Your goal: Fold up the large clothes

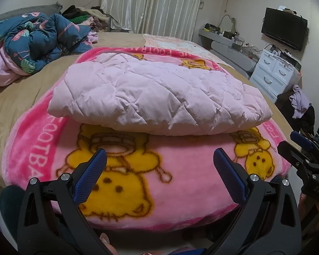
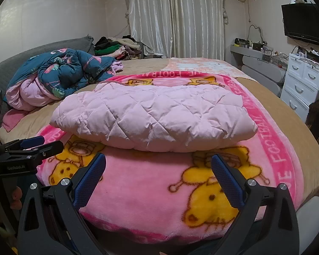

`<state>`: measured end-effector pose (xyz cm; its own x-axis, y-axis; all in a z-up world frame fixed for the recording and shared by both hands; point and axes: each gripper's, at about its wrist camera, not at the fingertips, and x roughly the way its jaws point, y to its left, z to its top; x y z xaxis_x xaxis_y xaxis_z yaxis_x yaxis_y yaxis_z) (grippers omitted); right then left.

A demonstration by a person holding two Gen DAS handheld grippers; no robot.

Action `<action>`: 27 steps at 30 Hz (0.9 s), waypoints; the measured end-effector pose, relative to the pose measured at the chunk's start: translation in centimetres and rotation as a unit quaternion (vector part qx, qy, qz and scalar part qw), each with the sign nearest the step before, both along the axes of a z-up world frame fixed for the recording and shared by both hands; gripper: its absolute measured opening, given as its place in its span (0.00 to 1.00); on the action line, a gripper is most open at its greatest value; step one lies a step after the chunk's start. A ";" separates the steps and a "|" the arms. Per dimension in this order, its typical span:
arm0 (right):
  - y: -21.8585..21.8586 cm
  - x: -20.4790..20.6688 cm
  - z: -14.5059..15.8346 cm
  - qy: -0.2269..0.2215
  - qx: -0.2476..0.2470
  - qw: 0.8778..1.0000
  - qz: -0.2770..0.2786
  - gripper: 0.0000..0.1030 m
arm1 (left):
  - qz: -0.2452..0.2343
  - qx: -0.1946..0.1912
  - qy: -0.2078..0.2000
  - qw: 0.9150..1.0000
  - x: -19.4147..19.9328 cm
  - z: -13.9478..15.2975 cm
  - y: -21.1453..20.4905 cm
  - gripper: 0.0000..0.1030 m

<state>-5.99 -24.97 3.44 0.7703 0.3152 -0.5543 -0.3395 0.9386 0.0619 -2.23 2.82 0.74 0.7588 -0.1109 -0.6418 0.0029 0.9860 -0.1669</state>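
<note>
Left gripper [image 1: 159, 161] & right gripper [image 2: 158, 165]: black plastic frames, blue textured pads [image 1: 89, 176], silver screws [image 1: 64, 176]; "GenRobot.AI" lettering at left edge, right-wrist view.

There was one folded pink jacket [image 1: 157, 93], one pink blanket [image 1: 180, 182], one crumpled blue quilt [image 1: 38, 38], one television [image 1: 285, 28], and two grippers [image 1: 159, 163].

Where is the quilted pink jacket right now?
The quilted pink jacket lies folded at centre in both views on the pink cartoon blanket, just beyond both open tongs.
</note>
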 end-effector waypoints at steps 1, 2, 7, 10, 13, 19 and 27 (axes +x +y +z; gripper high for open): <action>0.1 0.0 0.0 0.001 0.000 1.000 0.000 0.96 | 0.000 0.003 0.000 1.000 0.0 0.0 0.0 0.91; 0.0 -0.1 0.0 0.001 0.001 1.000 -0.001 0.96 | 0.001 0.004 -0.001 1.000 -0.1 -0.1 0.0 0.91; 0.0 -0.1 0.0 0.000 0.000 1.000 -0.001 0.96 | 0.005 0.005 -0.001 1.000 -0.1 -0.1 0.0 0.91; 0.0 -0.1 -0.1 0.001 0.000 1.000 -0.002 0.96 | 0.005 0.005 -0.001 1.000 -0.1 -0.1 0.0 0.91; 0.0 -0.1 -0.1 0.000 0.000 1.000 -0.001 0.96 | 0.004 0.006 -0.001 1.000 0.0 -0.1 0.0 0.91; 0.0 -0.1 -0.1 0.001 0.001 1.000 -0.001 0.96 | 0.005 0.007 0.000 1.000 0.0 -0.2 0.0 0.91; 0.0 -0.1 -0.1 0.001 0.001 1.000 -0.001 0.96 | 0.006 0.010 0.000 1.000 0.0 -0.5 0.2 0.91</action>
<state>-6.07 -24.97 3.34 0.7699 0.3143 -0.5554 -0.3374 0.9392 0.0637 -2.28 2.98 0.27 0.7603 -0.0884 -0.6436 -0.0098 0.9890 -0.1473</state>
